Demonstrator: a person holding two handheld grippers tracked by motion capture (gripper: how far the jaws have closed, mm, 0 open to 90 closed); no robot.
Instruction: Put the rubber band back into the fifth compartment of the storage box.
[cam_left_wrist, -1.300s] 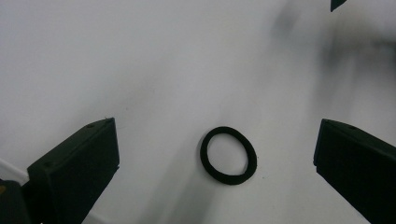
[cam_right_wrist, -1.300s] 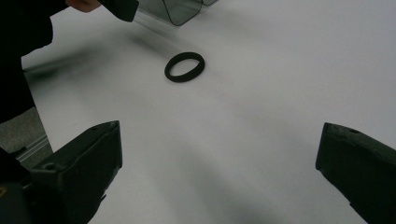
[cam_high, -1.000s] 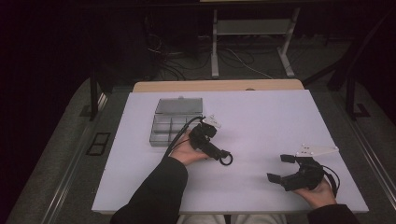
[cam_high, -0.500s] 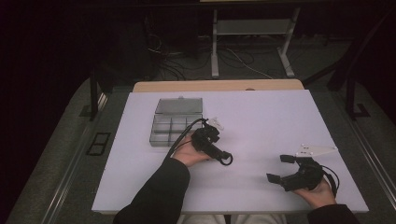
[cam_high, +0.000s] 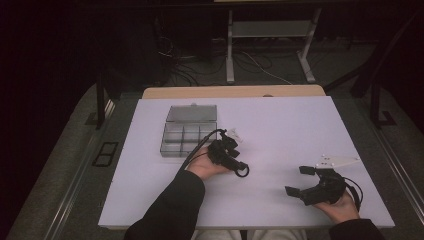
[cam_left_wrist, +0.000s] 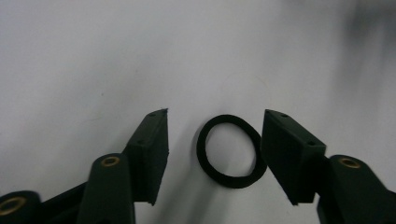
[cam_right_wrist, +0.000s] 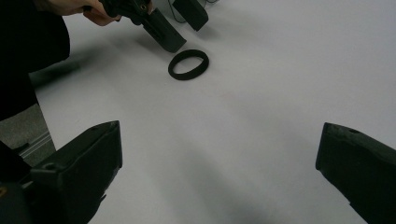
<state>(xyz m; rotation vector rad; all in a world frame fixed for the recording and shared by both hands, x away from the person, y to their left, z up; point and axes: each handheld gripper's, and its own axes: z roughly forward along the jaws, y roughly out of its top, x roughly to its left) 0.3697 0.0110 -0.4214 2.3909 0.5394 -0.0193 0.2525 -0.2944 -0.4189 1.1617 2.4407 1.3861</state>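
Observation:
A black rubber ring (cam_left_wrist: 229, 179) lies flat on the white table (cam_high: 280, 125). My left gripper (cam_left_wrist: 215, 116) points down over it with one jaw on each side. Its jaws have just been closing; the right jaw is at the ring's edge and the left jaw stands a little off, so the ring is not pinched. In the high view the ring (cam_high: 248, 171) lies just right of the left gripper (cam_high: 235, 162) near the table's middle. My right gripper (cam_high: 299, 180) rests wide open at the front right with nothing between its jaws, and its view shows the ring (cam_right_wrist: 173, 69) ahead.
A clear plastic compartment box (cam_high: 189, 132) with its lid raised stands just behind and left of the left hand. A tan board (cam_high: 235, 92) borders the table's far edge. Bare white tabletop lies between the two grippers.
The left gripper has shifted slightly towards the ring. The ring and the right gripper keep their places.

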